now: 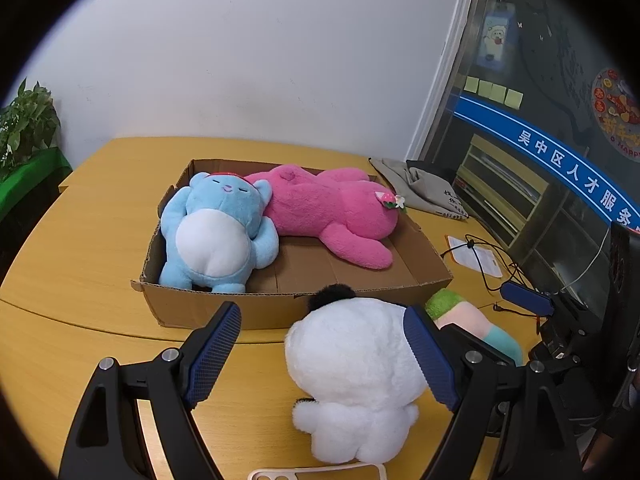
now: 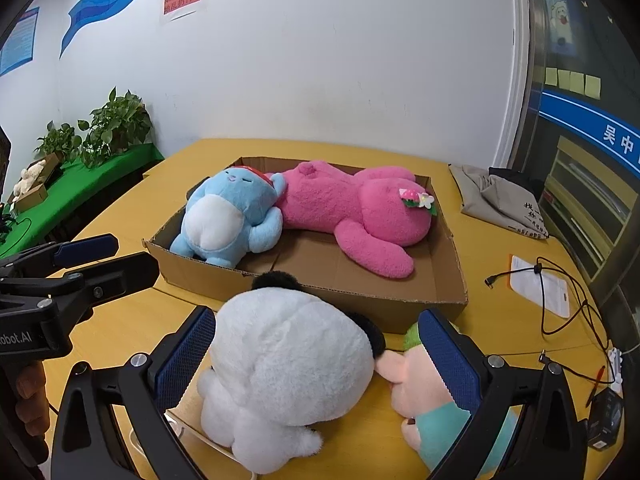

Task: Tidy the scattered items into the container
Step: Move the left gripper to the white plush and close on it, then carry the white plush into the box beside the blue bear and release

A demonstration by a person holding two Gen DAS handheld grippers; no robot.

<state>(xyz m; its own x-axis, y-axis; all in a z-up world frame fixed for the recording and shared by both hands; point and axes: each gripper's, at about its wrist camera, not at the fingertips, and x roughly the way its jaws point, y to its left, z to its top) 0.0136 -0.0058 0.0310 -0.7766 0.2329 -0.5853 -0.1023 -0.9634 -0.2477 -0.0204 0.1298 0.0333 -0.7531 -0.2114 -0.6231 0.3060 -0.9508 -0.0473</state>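
Left wrist view: the left gripper (image 1: 322,354) points across a yellow table (image 1: 80,280) toward a shallow cardboard box (image 1: 224,310). Its two blue-padded fingers are spread wide and grip nothing. A white plush (image 1: 356,376) with a black ear lies on the table just short of the box. The plush sits toward the right finger and appears to touch it, while the left finger stands clear with bare table beside it. Inside the box lie a blue plush (image 1: 218,232) on the left and a pink plush (image 1: 332,212) stretched across the back, touching each other. Behind the white plush, a pastel plush (image 1: 472,320) in green, pink and teal lies on the table outside the box. At the far right, part of the right gripper shows, too little to read.

Right wrist view: the right gripper (image 2: 318,360) is also open, its fingers spread around the white plush (image 2: 288,380). The left pad looks close against the plush's side; the right finger passes in front of the pastel plush (image 2: 416,388), which lies touching the white one. The left gripper (image 2: 108,258) shows at the left edge, seen side-on and away from the toys. The box (image 2: 360,304) is just beyond, with bare floor in its near right part.

Judgement: two toys are stowed and two remain. The step in hand seems to be picking up the white plush. Next, the fingers should close on the white plush alone, without catching the pastel one, then lift it over the near wall into the free space.
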